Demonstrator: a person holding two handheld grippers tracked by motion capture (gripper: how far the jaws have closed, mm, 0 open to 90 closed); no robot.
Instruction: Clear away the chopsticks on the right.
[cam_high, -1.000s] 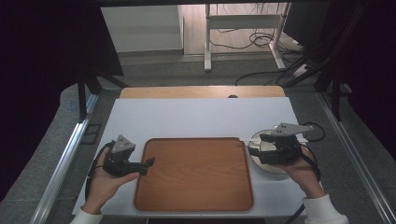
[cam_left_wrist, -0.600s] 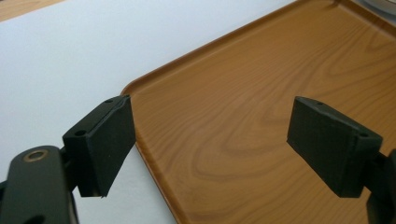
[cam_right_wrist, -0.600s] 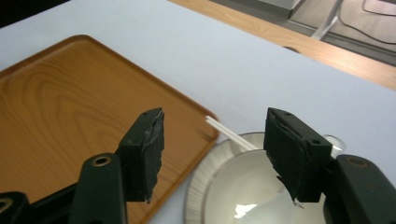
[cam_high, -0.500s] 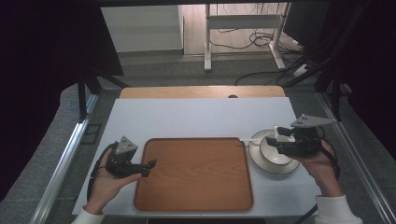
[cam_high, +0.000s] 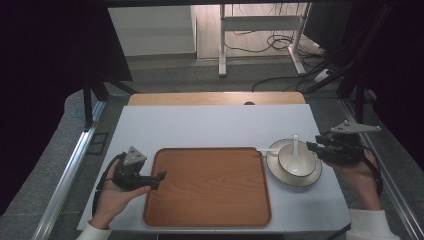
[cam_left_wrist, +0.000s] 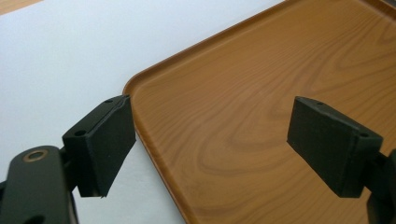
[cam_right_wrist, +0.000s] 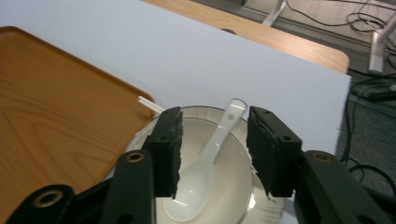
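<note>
A brown wooden tray (cam_high: 207, 187) lies in the middle of the white table. To its right a white plate (cam_high: 275, 167) carries a white bowl (cam_high: 302, 165) with a white spoon (cam_high: 295, 145) lying in it, handle pointing away. My right gripper (cam_high: 311, 146) hovers at the bowl's right edge, pointing left. Its jaws have just been closing and stand half apart, with nothing pressed between them. In the right gripper view (cam_right_wrist: 215, 135) the spoon (cam_right_wrist: 219, 135) lies below the gap. My left gripper (cam_high: 161, 176) is open over the tray's left rim (cam_left_wrist: 140, 121), empty.
A thin white stick (cam_high: 262, 148) pokes out from under the plate toward the tray (cam_right_wrist: 56, 116). A wooden board (cam_high: 215, 98) borders the table's far edge. Cables and a metal stand lie on the floor beyond.
My right gripper has drawn back to the right, off the bowl, with its jaws narrower. The spoon now shows lying in the bowl. The left hand has kept still.
</note>
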